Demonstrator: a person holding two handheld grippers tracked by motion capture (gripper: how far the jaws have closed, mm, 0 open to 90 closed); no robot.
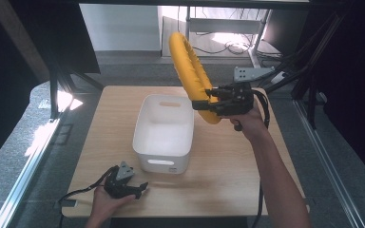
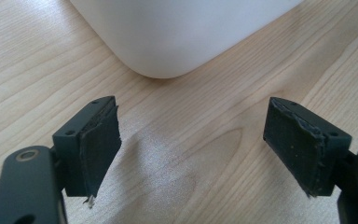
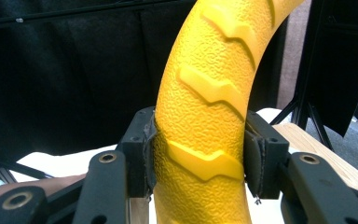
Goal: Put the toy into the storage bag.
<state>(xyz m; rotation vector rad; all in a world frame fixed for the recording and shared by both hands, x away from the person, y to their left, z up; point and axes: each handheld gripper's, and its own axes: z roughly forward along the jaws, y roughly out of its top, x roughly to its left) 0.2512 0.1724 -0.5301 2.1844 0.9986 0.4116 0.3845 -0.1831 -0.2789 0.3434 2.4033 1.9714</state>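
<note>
A bright yellow ring, thick and rubbery, is held in the air above the right rim of a white bin. Its surface is finely pebbled, with raised zigzag treads like a tyre, seen close in the right gripper view. No writing can be read on it. The right gripper has its black jaws clamped on the ring's lower part, one pad on each side. The bin is smooth plastic, rectangular with rounded corners and slot handles, standing on a pale wood-grain table. The left gripper rests low on the table near the bin's front corner, jaws wide apart with nothing between them.
</note>
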